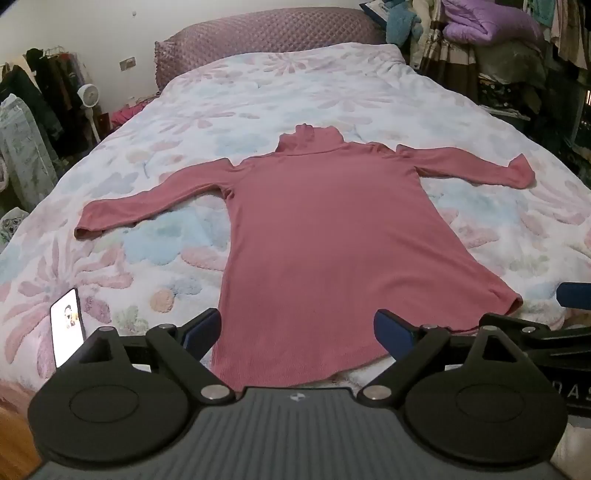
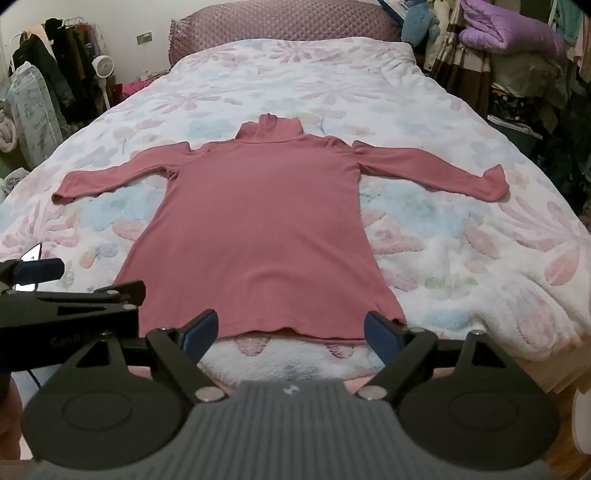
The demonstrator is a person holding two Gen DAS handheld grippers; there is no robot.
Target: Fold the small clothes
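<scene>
A pink long-sleeved turtleneck top [image 1: 325,236] lies flat and face up on the flowered bed cover [image 1: 155,236], sleeves spread to both sides, collar toward the headboard. It also shows in the right wrist view [image 2: 258,229]. My left gripper [image 1: 297,332] is open and empty, just above the hem at its left part. My right gripper [image 2: 291,328] is open and empty, at the hem's near edge. The right gripper's finger [image 1: 574,293] shows at the right edge of the left view; the left gripper [image 2: 40,269] shows at the left of the right view.
A lit phone [image 1: 68,326] lies on the bed cover left of the hem. A quilted mauve headboard [image 1: 266,37] stands at the far end. Hanging clothes and a white fan [image 1: 88,96] stand left; piled clothes and bedding [image 1: 491,33] stand right.
</scene>
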